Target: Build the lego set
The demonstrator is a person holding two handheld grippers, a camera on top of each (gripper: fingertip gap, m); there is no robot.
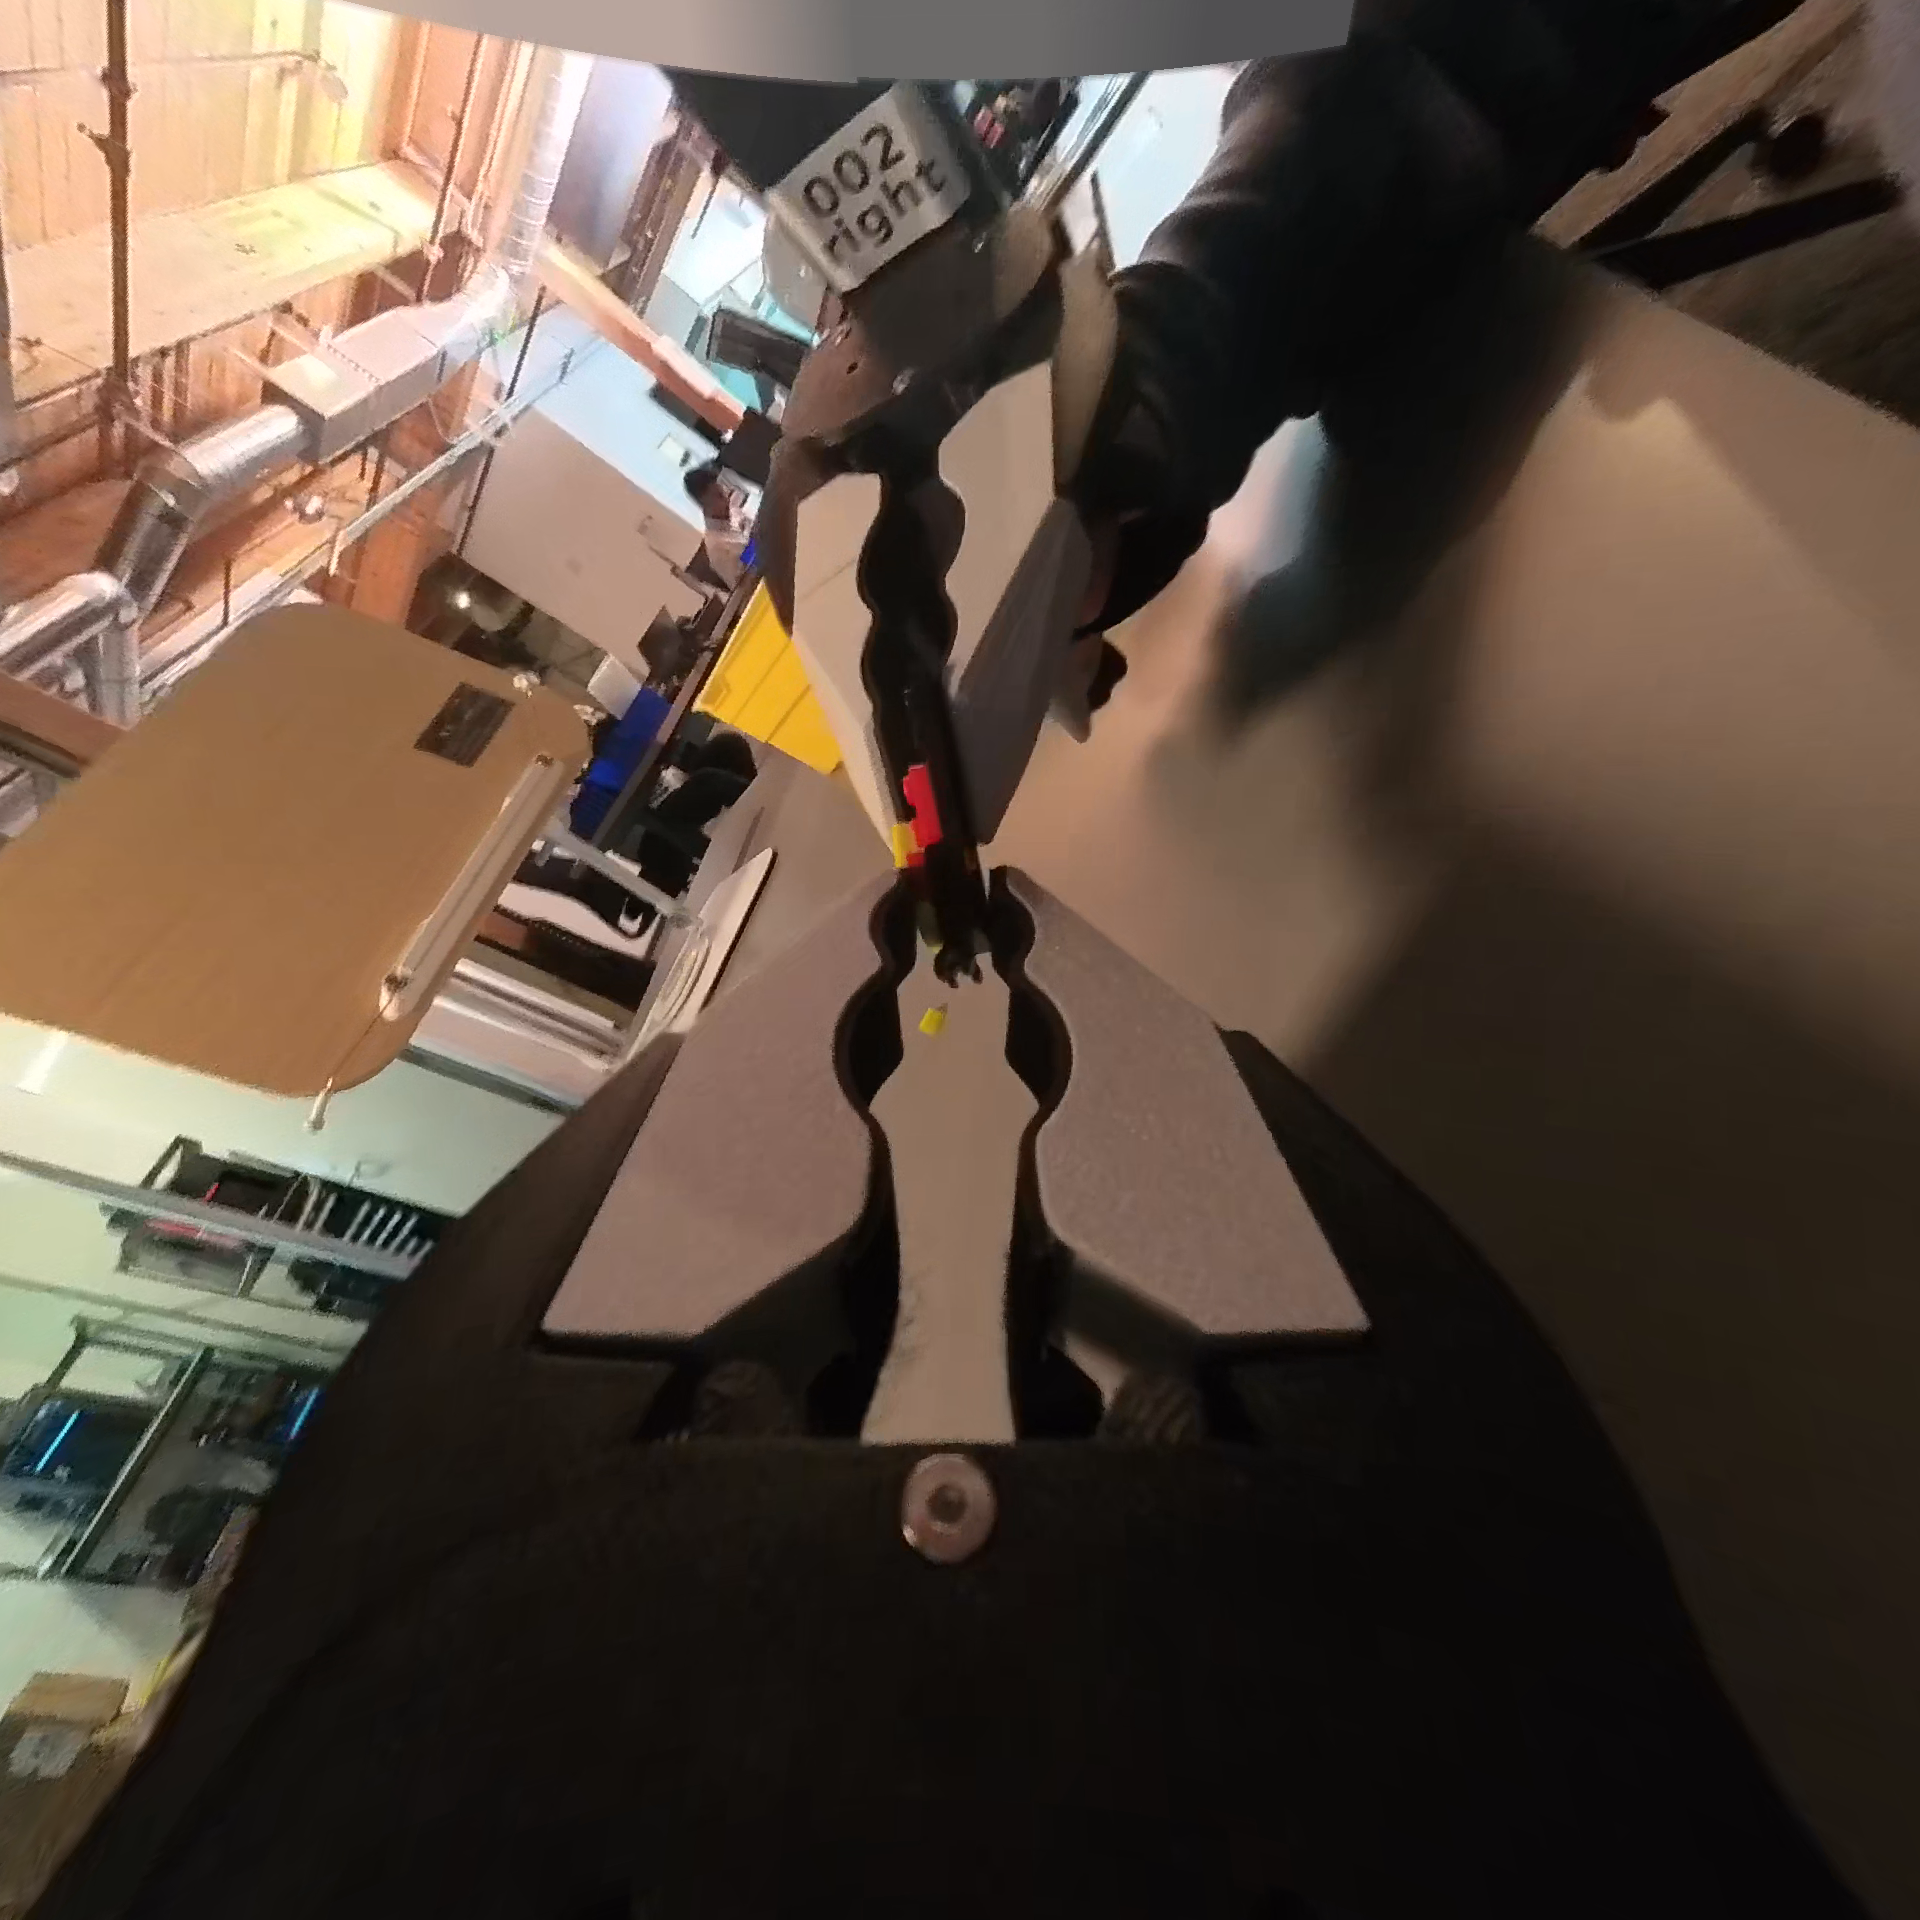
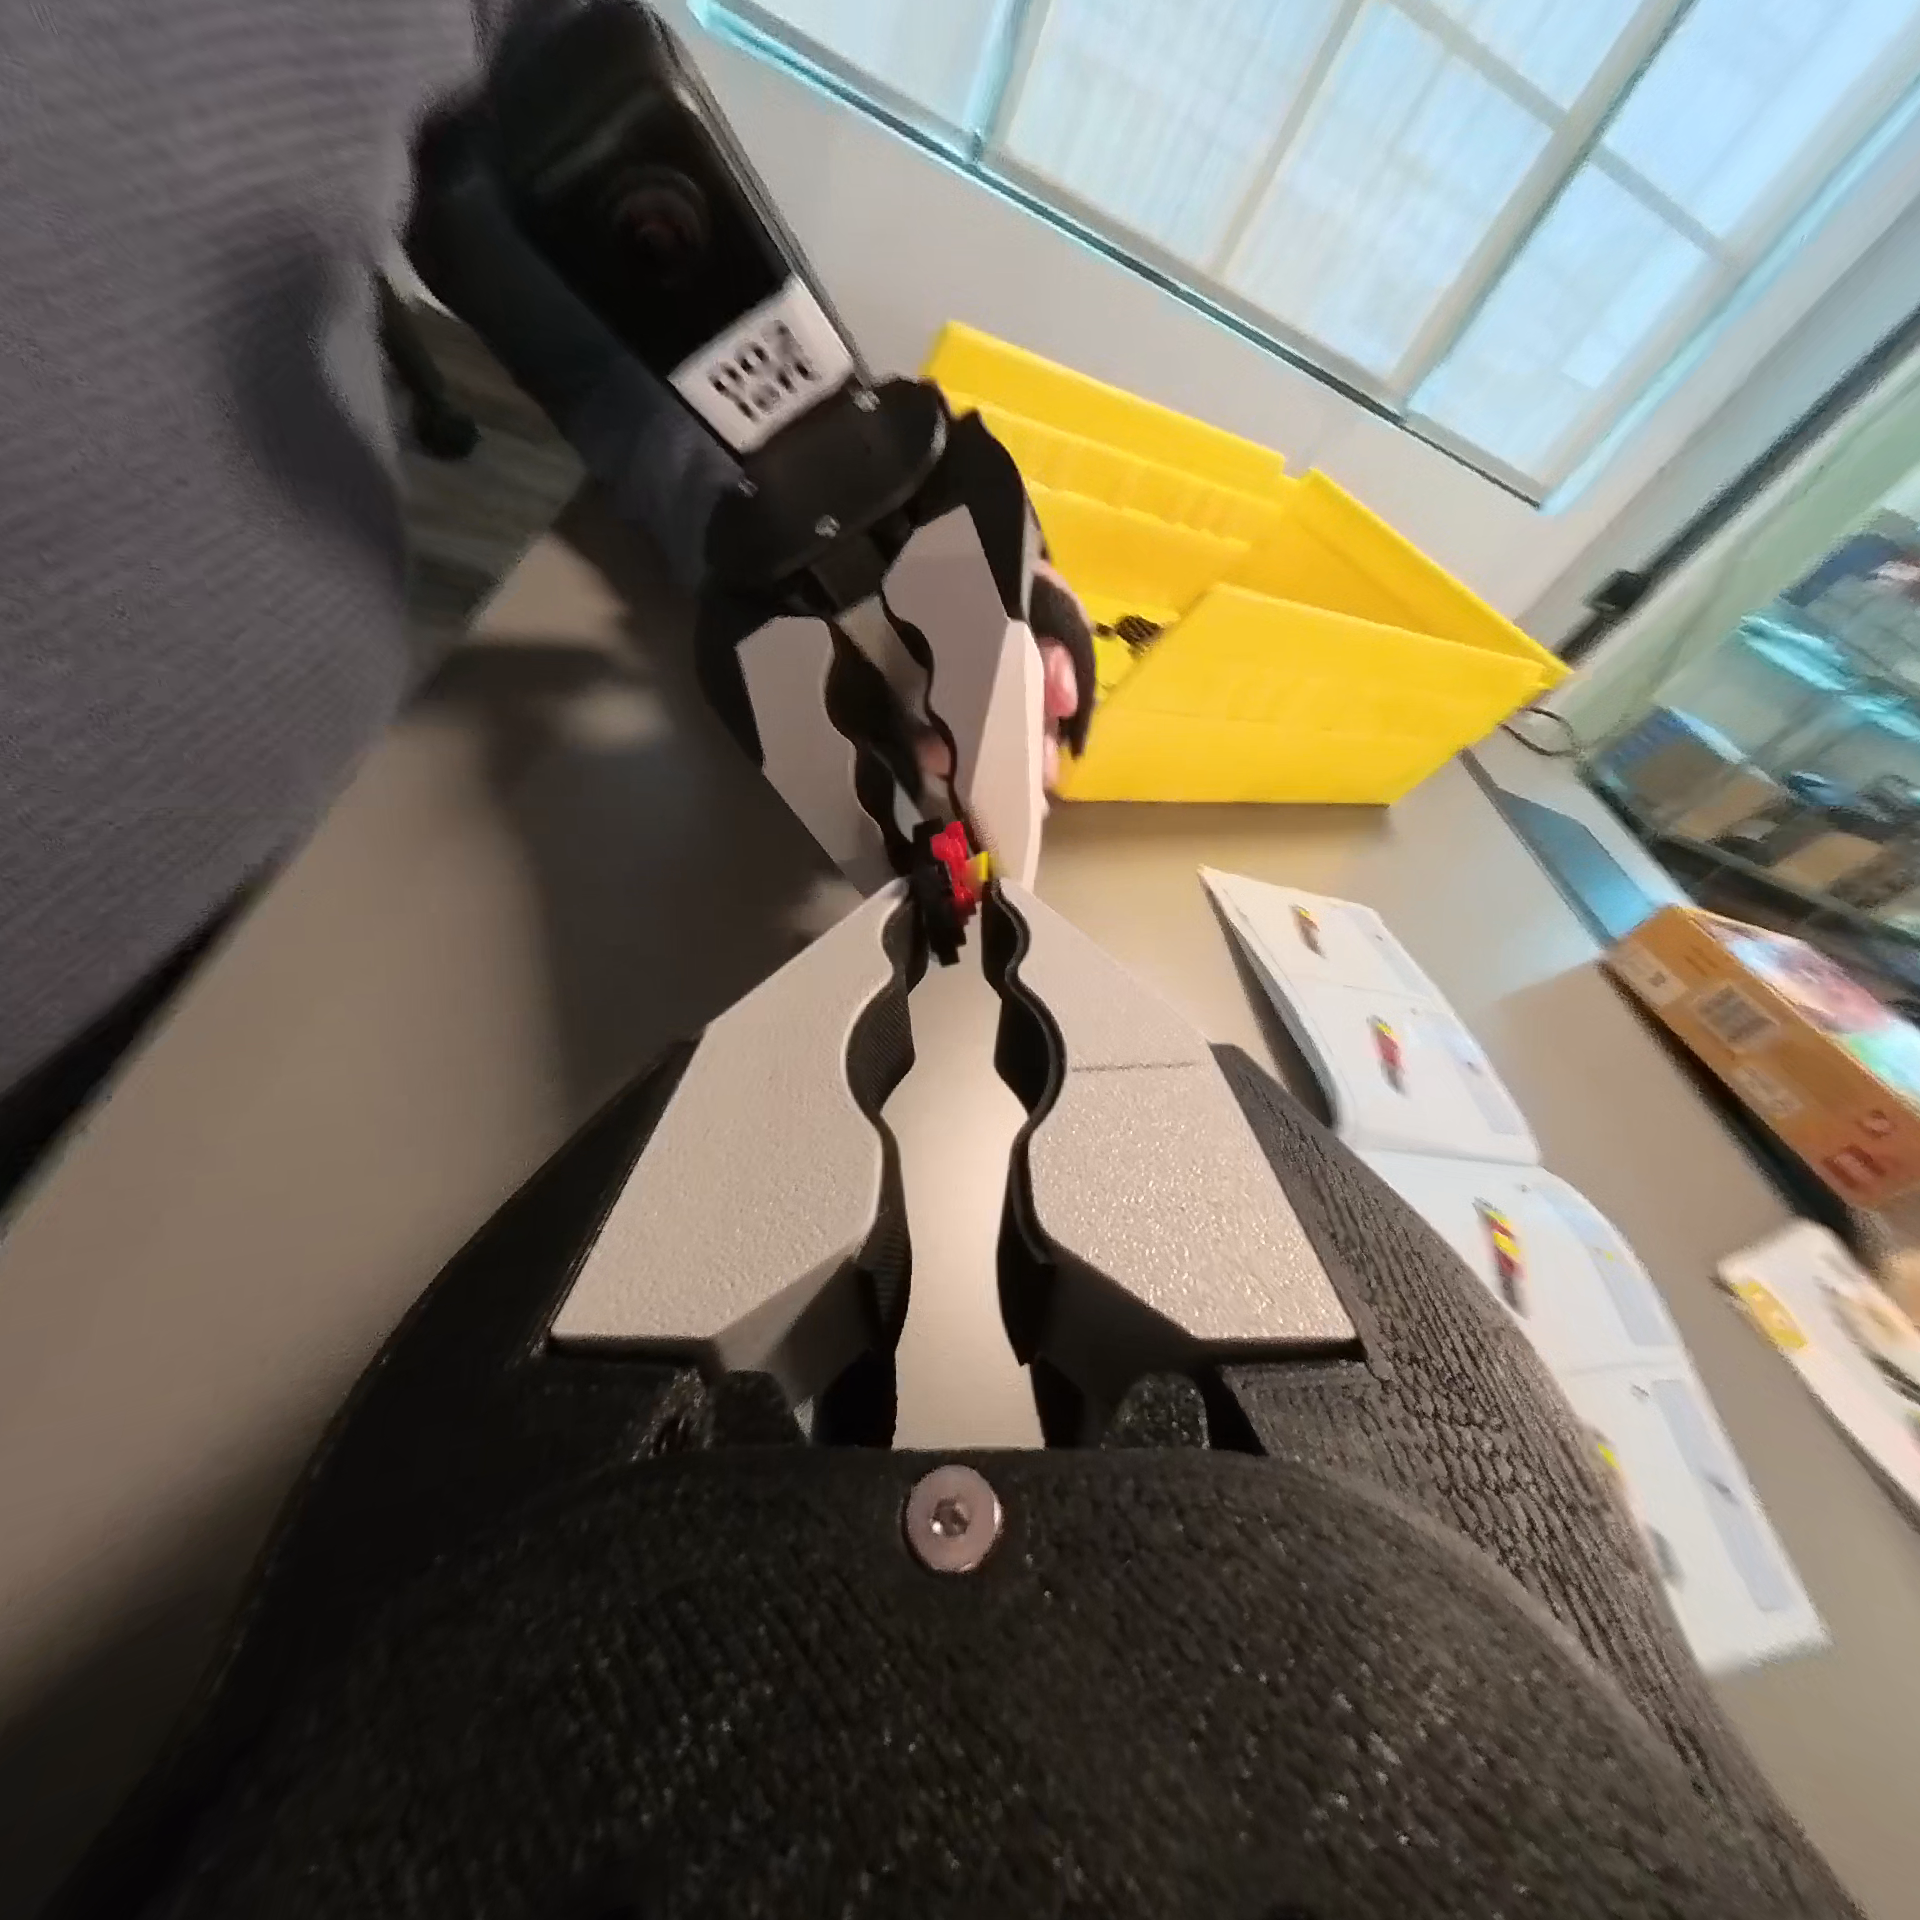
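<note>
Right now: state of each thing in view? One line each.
left gripper: shut on the lego assembly, its lower end.
right gripper: shut on the lego assembly, opposite end.
lego assembly: black, red, yellow; held off the table between both tips.
loose yellow piece: apart from the assembly; whether it rests on the table is unclear.
instruction booklet: open, flat on the table.
yellow bin: open-topped.

1. Right gripper (image 2: pixel 951 920) was closed on a small lego build (image 2: pixel 948 883) of black, red and yellow pieces.
2. Left gripper (image 2: pixel 935 831) met it tip to tip from above and pinched the same build.
3. Both were held above the table (image 2: pixel 312 1039).
4. Yellow bin (image 2: pixel 1299 665) stood behind, near the window (image 2: pixel 1351 156).
5. Open booklet (image 2: pixel 1455 1195) lay to the right, with a cardboard box (image 2: pixel 1766 1039) beyond it; that side was blurred.
</note>
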